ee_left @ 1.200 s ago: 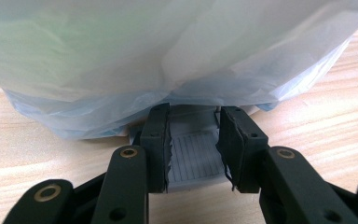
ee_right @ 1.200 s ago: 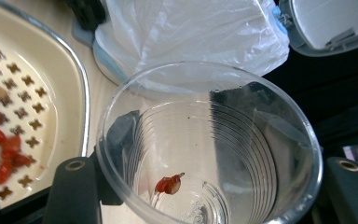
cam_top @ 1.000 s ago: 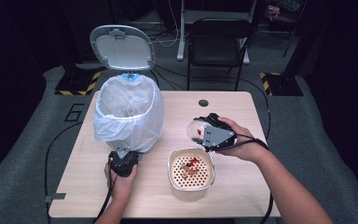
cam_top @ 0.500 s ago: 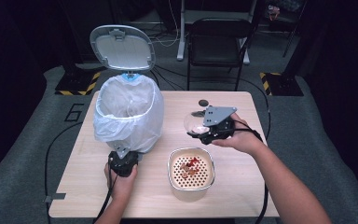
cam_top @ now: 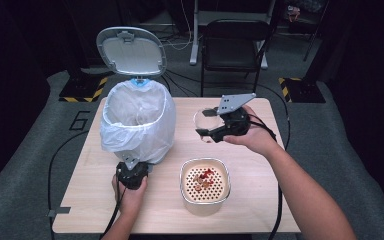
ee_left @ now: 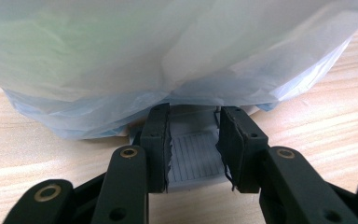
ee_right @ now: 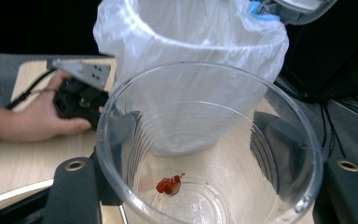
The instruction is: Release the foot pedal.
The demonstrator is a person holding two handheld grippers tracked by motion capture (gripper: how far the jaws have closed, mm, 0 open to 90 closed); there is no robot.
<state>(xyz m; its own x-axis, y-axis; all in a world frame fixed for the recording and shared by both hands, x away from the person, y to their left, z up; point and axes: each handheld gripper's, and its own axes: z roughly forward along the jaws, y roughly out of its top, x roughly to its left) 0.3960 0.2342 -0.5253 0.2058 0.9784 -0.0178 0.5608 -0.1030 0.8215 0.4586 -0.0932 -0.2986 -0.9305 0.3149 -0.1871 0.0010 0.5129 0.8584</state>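
Holding a clear cup point(ee_right: 205, 149) clamped, the right gripper point(cam_top: 215, 131) hung near the bin point(cam_top: 137, 125). Left gripper point(ee_left: 196, 149) was clamped on the bin's pedal point(ee_left: 193, 156). A slipped pedal could drop the lid point(cam_top: 130, 50) before the red scrap point(ee_right: 168, 184) got tipped.

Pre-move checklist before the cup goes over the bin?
1. Bin lid open: ok.
2. Left gripper shut on the bin pedal, holding the lid up: ok.
3. Right gripper fingers clamp the clear cup: ok.
4. Red scrap in the cup bottom, not yet dumped: ok.
5. Bag liner folded over the rim, mouth open: ok.
6. Strainer tub out of the cup's way to the bin: ok.
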